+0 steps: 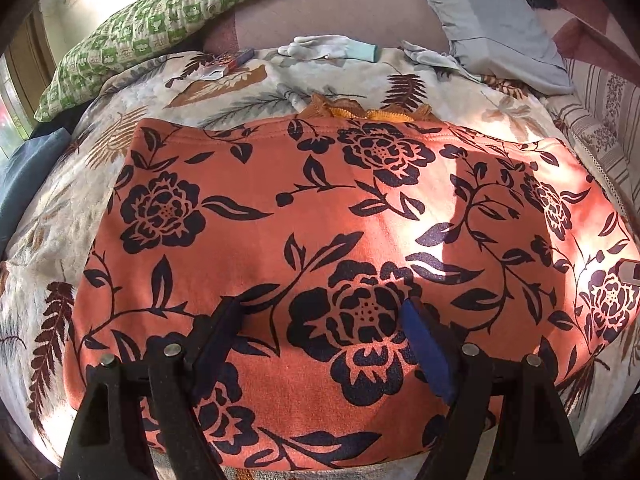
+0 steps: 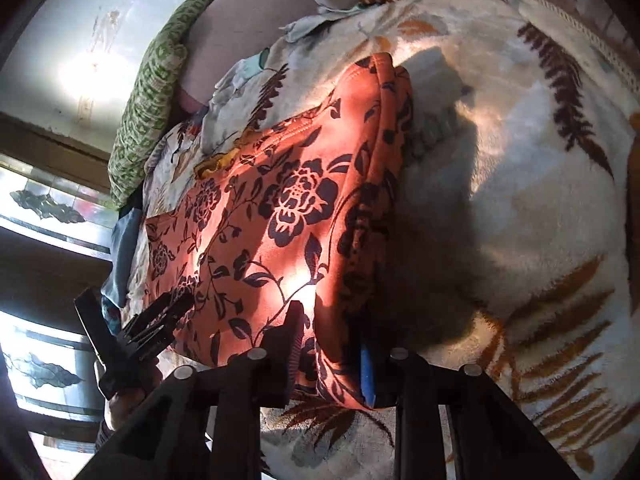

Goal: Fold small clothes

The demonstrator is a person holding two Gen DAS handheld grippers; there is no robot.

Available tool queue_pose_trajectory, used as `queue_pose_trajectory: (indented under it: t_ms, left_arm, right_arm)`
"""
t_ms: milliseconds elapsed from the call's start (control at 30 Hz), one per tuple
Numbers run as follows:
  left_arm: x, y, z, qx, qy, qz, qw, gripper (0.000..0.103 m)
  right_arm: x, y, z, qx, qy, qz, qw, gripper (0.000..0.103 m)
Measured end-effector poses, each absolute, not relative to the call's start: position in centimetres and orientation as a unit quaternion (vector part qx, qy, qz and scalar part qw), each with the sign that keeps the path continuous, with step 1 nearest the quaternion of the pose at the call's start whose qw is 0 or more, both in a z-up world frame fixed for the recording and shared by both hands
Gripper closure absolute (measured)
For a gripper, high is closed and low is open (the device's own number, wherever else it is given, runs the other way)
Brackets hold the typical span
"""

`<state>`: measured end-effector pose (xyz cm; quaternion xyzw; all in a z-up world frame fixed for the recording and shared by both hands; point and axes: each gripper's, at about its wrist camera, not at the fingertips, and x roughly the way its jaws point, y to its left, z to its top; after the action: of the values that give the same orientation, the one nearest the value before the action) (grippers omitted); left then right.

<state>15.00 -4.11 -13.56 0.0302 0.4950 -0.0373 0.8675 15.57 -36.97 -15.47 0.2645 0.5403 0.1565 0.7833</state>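
An orange garment with black flowers (image 1: 320,216) lies flat and folded on the leaf-print blanket (image 1: 48,240). My left gripper (image 1: 320,312) hovers over its near edge, jaws wide apart, with nothing pinched between them. In the right wrist view the same garment (image 2: 280,208) lies to the left, and its right edge is doubled into a thick fold. My right gripper (image 2: 330,350) is shut on the near end of that fold, with cloth bunched between the black finger and the blue pad (image 2: 366,376). The left gripper (image 2: 160,320) and the hand holding it show at the left.
A green patterned pillow (image 1: 160,28) and a grey pillow (image 1: 492,24) lie at the back. White gloves (image 1: 328,46) and a small packet (image 1: 228,64) rest on the blanket behind the garment, and orange lace (image 1: 360,112) peeks out at its far edge. Open blanket (image 2: 520,200) extends right of the garment.
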Motion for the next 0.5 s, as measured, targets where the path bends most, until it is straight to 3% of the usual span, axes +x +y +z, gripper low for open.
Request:
queue_pose_trajectory:
  t_ms: [167, 233, 267, 367, 500]
  left_arm:
    - [15.1, -4.5, -13.9, 0.044, 0.495, -0.034, 0.867, 0.019]
    - [15.0, -4.3, -13.6, 0.038, 0.496, -0.035, 0.867, 0.019]
    - [15.0, -4.1, -13.4, 0.031, 0.496, -0.035, 0.867, 0.019]
    - [14.4, -3.5, -11.9, 0.014, 0.482, -0.038, 0.875, 0.019]
    - [13.4, -2.3, -10.5, 0.018, 0.462, -0.027, 0.886, 0.019]
  right_arm:
    - [15.1, -38.0, -18.2, 0.215, 0.577, 0.052, 0.786, 0.087]
    - [14.6, -38.7, -18.3, 0.235, 0.566, 0.058, 0.788, 0.083]
    - [14.4, -39.1, -17.9, 0.248, 0.559, 0.060, 0.789, 0.076]
    - [13.5, -40.1, -15.8, 0.252, 0.534, 0.035, 0.806, 0.039]
    - [12.4, -38.6, -10.9, 0.239, 0.464, 0.060, 0.851, 0.039]
